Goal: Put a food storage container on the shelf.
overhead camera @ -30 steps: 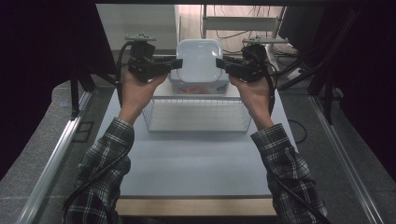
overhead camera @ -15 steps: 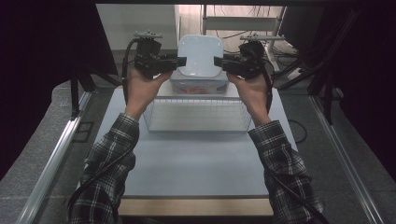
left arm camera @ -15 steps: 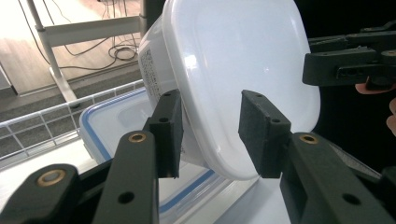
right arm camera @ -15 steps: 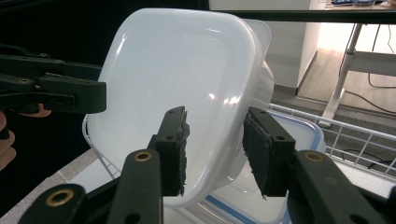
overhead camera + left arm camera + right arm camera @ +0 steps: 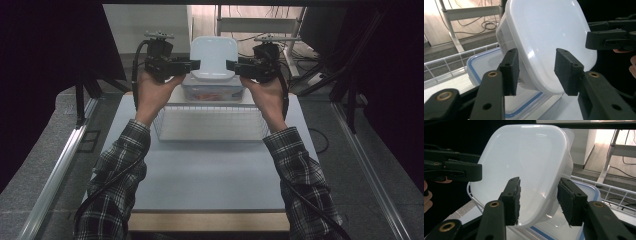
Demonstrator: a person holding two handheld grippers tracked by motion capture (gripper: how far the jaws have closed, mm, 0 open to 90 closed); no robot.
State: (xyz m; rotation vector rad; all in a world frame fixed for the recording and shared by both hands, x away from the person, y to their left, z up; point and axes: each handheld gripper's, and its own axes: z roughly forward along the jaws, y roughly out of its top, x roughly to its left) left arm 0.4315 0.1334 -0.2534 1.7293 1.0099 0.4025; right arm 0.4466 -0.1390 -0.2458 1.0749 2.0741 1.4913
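Two grippers flank a white plastic container (image 5: pixel 214 56) tilted on its edge atop a blue-rimmed lidded box (image 5: pixel 212 93) beyond the wire basket (image 5: pixel 210 124). Left gripper (image 5: pixel 192 64) and right gripper (image 5: pixel 233 65) jaws have just been opening (container edges between them, pads apart, not pinching).

Looks forward and down from above the near table (image 5: pixel 210 170) edge. Ride close behind each tool's black jaws, facing inward from opposite sides. Shared between both: white container (image 5: pixel 549 42), tilted between the jaws.
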